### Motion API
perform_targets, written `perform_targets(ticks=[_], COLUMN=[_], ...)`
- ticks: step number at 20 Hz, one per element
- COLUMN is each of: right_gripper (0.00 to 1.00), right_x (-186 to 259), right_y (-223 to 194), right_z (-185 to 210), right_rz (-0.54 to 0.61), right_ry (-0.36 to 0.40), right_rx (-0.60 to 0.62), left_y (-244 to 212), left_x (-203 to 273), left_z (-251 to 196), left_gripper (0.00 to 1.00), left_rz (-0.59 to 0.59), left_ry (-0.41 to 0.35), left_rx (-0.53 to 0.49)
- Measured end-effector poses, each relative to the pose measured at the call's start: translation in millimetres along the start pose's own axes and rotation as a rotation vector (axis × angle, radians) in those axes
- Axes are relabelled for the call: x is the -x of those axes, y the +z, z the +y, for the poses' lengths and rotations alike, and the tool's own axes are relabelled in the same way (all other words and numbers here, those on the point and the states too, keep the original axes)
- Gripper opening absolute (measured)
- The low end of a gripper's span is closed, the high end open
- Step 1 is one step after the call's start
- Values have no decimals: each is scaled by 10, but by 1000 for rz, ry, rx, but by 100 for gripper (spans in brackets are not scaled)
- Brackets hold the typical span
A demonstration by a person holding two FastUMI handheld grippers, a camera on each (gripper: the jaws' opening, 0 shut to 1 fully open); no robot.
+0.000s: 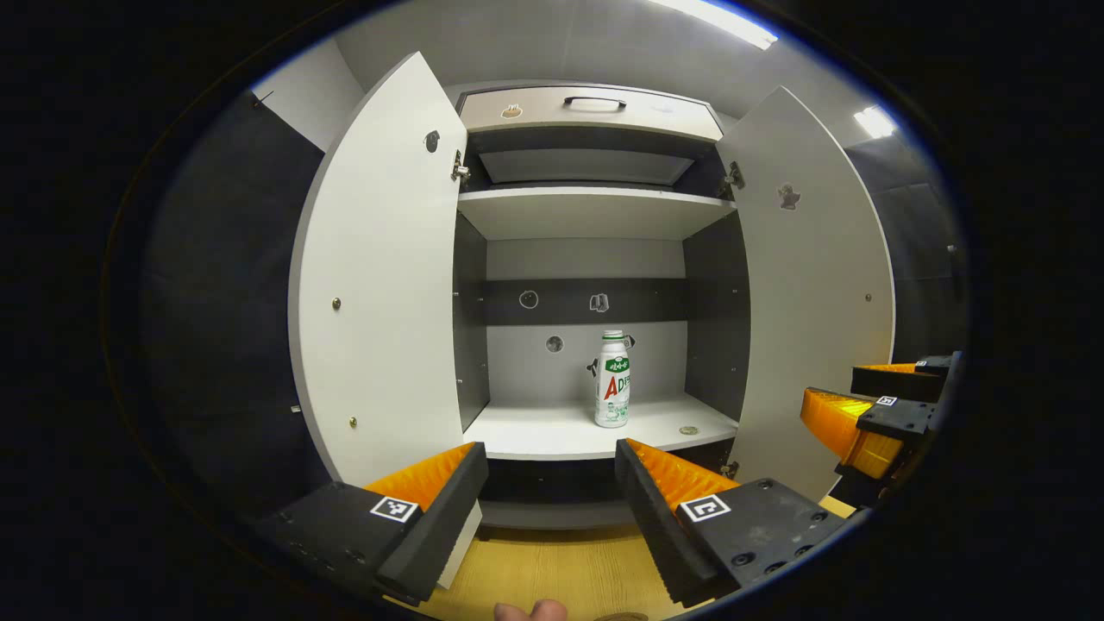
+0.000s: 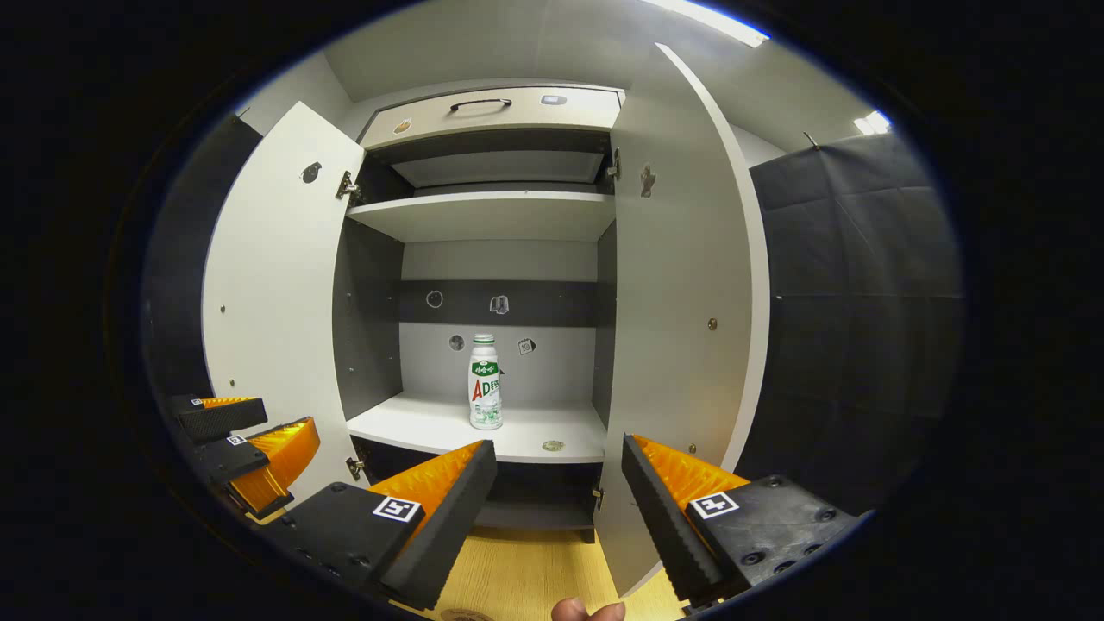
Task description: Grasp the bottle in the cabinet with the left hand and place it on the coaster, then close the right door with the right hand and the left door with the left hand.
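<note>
Cabinet (image 1: 586,216) with both doors swung open. Bottle (image 1: 612,379) upright on lower shelf (image 1: 552,431), toward right, near back wall; small round disc (image 1: 688,429) on same shelf, right of bottle. Left gripper (image 1: 552,483) in front of cabinet, jaws wide, holding nothing. Right gripper (image 2: 559,487) likewise wide, empty, beside right door (image 2: 681,285). Left door (image 1: 379,285) open. Wooden tabletop (image 1: 552,573) below.

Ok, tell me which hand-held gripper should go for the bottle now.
Left. The left hand-held gripper is open and faces the shelf, with the bottle just above its gap. The right hand-held gripper sits further right.
</note>
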State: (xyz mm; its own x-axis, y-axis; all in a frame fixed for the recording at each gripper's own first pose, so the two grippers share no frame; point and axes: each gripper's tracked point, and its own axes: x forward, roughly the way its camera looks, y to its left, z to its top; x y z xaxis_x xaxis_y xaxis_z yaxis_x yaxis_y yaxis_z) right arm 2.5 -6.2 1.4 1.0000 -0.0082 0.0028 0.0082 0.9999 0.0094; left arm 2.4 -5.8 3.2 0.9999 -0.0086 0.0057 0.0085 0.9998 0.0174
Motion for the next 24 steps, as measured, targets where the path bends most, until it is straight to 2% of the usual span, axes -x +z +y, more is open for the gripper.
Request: perform_targets(ticks=[14, 18, 24], right_gripper=[97, 97, 97], right_x=[73, 148, 345], right_y=[81, 111, 55], right_z=[-5, -111, -474], right_rz=[-21, -28, -29], right_ry=[4, -3, -35], right_rx=[5, -8, 1], left_y=[15, 62, 192], left_x=[-6, -191, -745], left_z=[8, -138, -521], left_gripper=[95, 95, 95], left_rz=[4, -3, -32], left_ry=[5, -25, -80], left_rx=[-3, -16, -22])
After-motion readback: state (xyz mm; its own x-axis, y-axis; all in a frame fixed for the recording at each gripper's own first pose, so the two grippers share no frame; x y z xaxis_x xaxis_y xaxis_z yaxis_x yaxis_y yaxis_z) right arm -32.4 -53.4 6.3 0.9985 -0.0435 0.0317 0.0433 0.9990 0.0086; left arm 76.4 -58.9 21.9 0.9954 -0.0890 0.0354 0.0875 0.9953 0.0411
